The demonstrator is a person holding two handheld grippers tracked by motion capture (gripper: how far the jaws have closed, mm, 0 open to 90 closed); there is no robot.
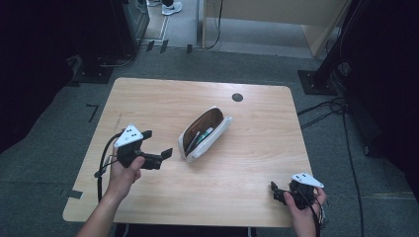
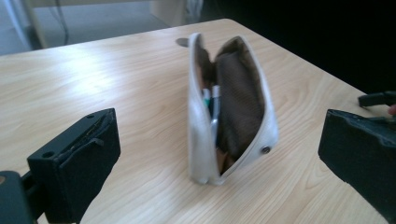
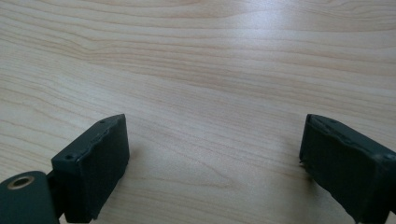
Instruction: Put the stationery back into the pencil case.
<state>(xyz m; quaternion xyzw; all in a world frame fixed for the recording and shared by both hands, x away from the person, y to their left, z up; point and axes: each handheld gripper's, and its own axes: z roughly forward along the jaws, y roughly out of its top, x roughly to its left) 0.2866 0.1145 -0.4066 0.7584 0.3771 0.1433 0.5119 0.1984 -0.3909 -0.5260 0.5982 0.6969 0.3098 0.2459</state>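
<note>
High view: pencil case point(image 1: 205, 134) lies unzipped mid-table, pens inside. Left gripper point(image 1: 159, 144) just beside case, jaws wide, empty. Right gripper point(image 1: 274, 191) well apart from case, jaws spread. Risk: clumsy nudge tips case, pens spill.

A wooden table point(image 1: 148, 98) carries an open pencil case point(image 1: 205, 133) (lying mid-table).
</note>
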